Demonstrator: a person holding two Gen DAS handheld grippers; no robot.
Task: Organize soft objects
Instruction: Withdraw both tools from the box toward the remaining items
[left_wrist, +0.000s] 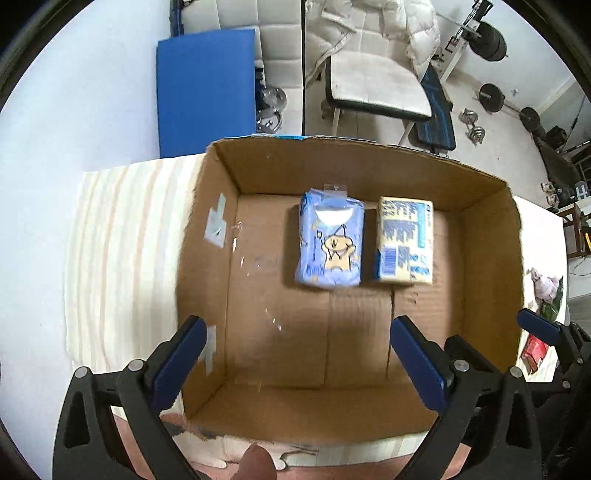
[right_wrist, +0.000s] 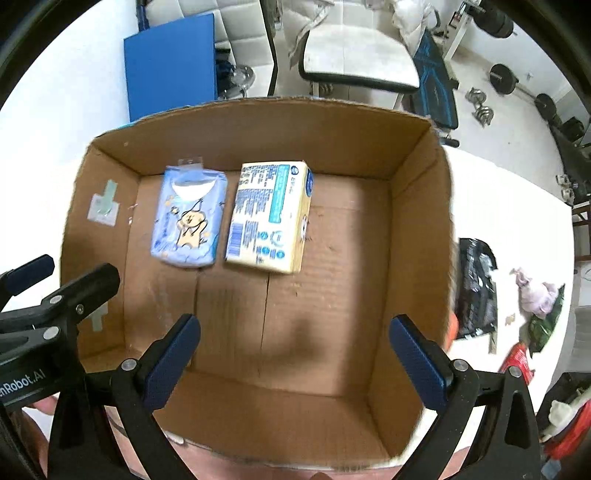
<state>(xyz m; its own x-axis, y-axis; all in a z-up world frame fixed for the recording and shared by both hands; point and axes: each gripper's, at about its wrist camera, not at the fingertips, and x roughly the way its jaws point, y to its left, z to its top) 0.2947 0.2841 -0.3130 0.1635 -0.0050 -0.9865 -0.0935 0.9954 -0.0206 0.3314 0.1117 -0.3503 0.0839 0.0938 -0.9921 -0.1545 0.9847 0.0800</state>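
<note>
An open cardboard box (left_wrist: 491, 258) (right_wrist: 417, 236) stands on the white table. Inside lie two soft packs side by side: a blue tissue pack with a cartoon bear (left_wrist: 330, 240) (right_wrist: 190, 218) on the left and a yellow pack with blue print (left_wrist: 404, 242) (right_wrist: 269, 218) on the right. My left gripper (left_wrist: 297, 328) is open and empty above the near half of the box. My right gripper (right_wrist: 295, 328) is open and empty above the near half too. The left gripper (right_wrist: 59, 280) shows at the left edge of the right wrist view.
On the table right of the box lie a black packet (right_wrist: 476, 288), a pink soft toy (right_wrist: 535, 291) (left_wrist: 546, 286), a green item (right_wrist: 546, 325) and a red packet (right_wrist: 517, 363) (left_wrist: 533, 352). A white chair (left_wrist: 376, 85), a blue board (left_wrist: 205, 92) and weights stand behind.
</note>
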